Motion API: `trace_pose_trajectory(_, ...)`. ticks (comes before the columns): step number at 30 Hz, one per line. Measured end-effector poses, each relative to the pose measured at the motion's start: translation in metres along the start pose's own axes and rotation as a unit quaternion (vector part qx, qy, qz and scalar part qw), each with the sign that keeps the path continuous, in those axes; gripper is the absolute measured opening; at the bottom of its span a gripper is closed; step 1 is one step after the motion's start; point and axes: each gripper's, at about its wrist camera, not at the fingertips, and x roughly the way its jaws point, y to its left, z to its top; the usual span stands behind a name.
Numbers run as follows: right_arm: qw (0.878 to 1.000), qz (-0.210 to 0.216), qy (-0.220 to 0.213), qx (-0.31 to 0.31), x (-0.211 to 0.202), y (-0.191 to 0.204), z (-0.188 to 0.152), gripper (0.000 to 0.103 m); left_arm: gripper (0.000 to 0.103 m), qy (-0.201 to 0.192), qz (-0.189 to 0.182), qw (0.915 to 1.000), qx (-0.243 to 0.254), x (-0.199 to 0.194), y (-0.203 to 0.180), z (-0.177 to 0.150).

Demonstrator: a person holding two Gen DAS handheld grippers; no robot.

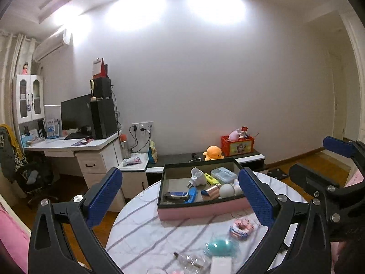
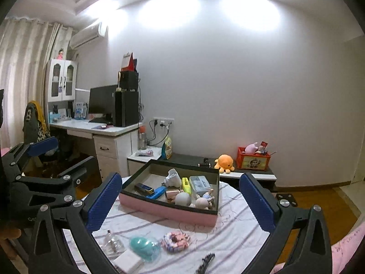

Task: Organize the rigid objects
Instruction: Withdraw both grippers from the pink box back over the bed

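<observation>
Above the table (image 2: 228, 239), your left claw (image 1: 180, 196) and right claw (image 2: 180, 201) both hang spread wide, empty, facing the box (image 2: 168, 210).

A pink box (image 2: 168, 211) with a dark inner rim sits open on the striped tabletop (image 2: 228, 235), holding a blue stick (image 2: 157, 193), a yellow marker (image 2: 186, 184), a clear case (image 2: 200, 184) and a white ball (image 2: 183, 198). Nearer, loose on the cloth, lie a teal egg-shaped case (image 2: 143, 246), a pink beaded ring (image 2: 175, 242), a small glass bottle (image 2: 113, 242) and a white block (image 2: 127, 261).
</observation>
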Motion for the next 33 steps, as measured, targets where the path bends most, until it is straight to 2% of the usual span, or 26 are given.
trace_pose_trajectory(10,1.0,-0.012,-0.027,0.004,-0.051,0.006,-0.003,0.103,0.103,-0.033,0.002,0.9994,0.005,-0.05,-0.009,-0.001)
trace_pose_trajectory(22,0.999,-0.016,-0.036,0.006,-0.068,0.007,-0.007,0.103,0.103,-0.038,0.002,0.9993,0.008,-0.063,-0.014,-0.001)
trace_pose_trajectory(29,1.0,-0.015,-0.026,0.008,-0.065,0.006,-0.011,0.103,0.103,-0.025,-0.006,0.9996,0.011,-0.06,-0.014,-0.007)
trace_pose_trajectory(33,1.0,-0.017,-0.004,0.011,-0.055,0.002,-0.022,0.103,0.103,0.01,-0.033,0.9994,-0.004,-0.047,-0.01,-0.02)
